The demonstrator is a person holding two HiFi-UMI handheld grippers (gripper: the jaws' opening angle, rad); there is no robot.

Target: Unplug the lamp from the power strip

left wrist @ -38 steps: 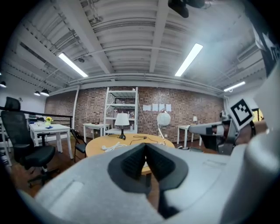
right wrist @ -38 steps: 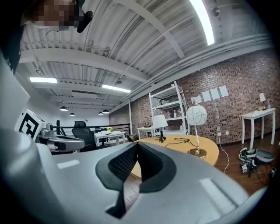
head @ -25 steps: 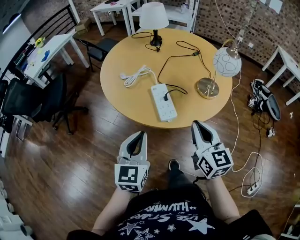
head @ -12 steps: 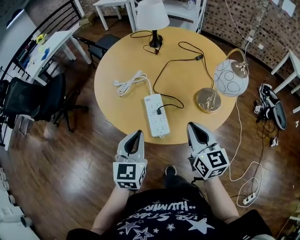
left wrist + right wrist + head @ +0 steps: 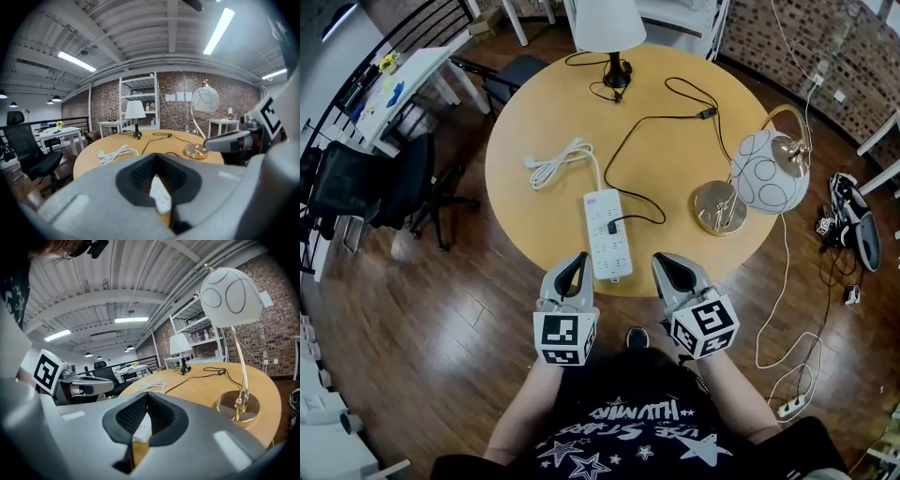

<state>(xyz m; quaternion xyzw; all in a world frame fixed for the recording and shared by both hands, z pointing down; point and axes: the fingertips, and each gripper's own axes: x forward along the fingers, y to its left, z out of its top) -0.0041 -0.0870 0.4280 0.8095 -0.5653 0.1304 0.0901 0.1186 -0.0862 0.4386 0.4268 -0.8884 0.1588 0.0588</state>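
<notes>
A white power strip (image 5: 607, 234) lies on the round wooden table (image 5: 525, 216), near its front edge. One black plug (image 5: 612, 226) sits in the strip, and its black cord (image 5: 623, 141) loops back past an inline switch (image 5: 705, 113). A gold lamp with a white globe (image 5: 769, 172) stands at the right on its round base (image 5: 719, 208). A white-shaded lamp (image 5: 607, 23) stands at the far edge. My left gripper (image 5: 577, 258) and right gripper (image 5: 661, 261) hover shut and empty at the front edge, one on each side of the strip's near end (image 5: 160, 197).
The strip's own white cord (image 5: 555, 161) is coiled to the left on the table. A black office chair (image 5: 366, 192) and a white desk (image 5: 389, 89) stand to the left. Cables and another strip (image 5: 797, 405) lie on the wood floor at the right.
The person has stepped up to the table. Both grippers have come forward to its front edge and closer together, now flanking the strip's near end. Nothing on the table has moved.
</notes>
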